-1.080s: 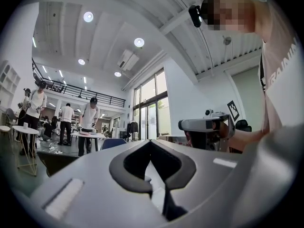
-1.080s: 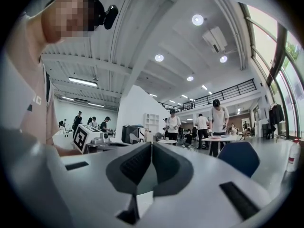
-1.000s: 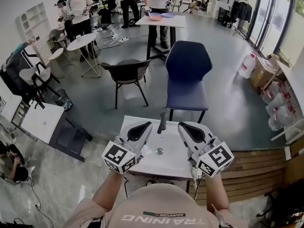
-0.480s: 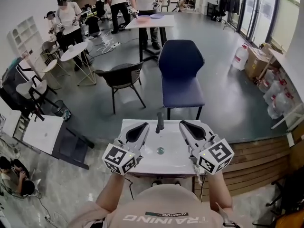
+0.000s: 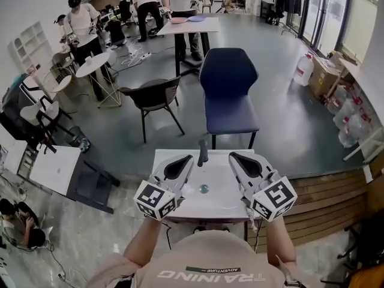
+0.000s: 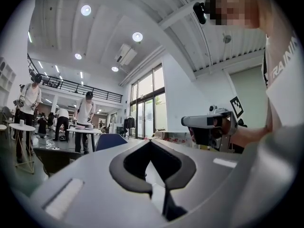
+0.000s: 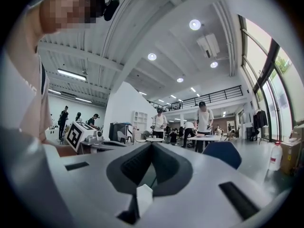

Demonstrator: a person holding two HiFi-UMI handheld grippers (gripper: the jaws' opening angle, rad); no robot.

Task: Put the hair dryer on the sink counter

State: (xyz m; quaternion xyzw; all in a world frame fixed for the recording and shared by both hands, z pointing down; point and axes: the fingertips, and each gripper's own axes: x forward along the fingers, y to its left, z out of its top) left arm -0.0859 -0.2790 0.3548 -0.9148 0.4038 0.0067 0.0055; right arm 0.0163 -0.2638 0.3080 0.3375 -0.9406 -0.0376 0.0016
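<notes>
No hair dryer shows in any view. A small white sink counter (image 5: 180, 207) with a dark faucet (image 5: 203, 152) and a round drain (image 5: 204, 189) stands right below me. My left gripper (image 5: 186, 159) hovers over the basin's left side, its jaws together and nothing between them. My right gripper (image 5: 235, 157) hovers over the right side, likewise shut and empty. In the left gripper view the jaws (image 6: 151, 144) point level across the room, with the right gripper (image 6: 209, 125) beside them. The right gripper view's jaws (image 7: 152, 146) also point out into the room.
A blue chair (image 5: 229, 89) stands just beyond the sink and a black chair (image 5: 155, 98) to its left. A wooden platform (image 5: 324, 200) lies at the right, a white table (image 5: 53, 155) at the left. Several people stand at tables far back.
Both grippers stay over the sink with only a small drift; the left one has edged slightly right. The head view has shifted a little.
</notes>
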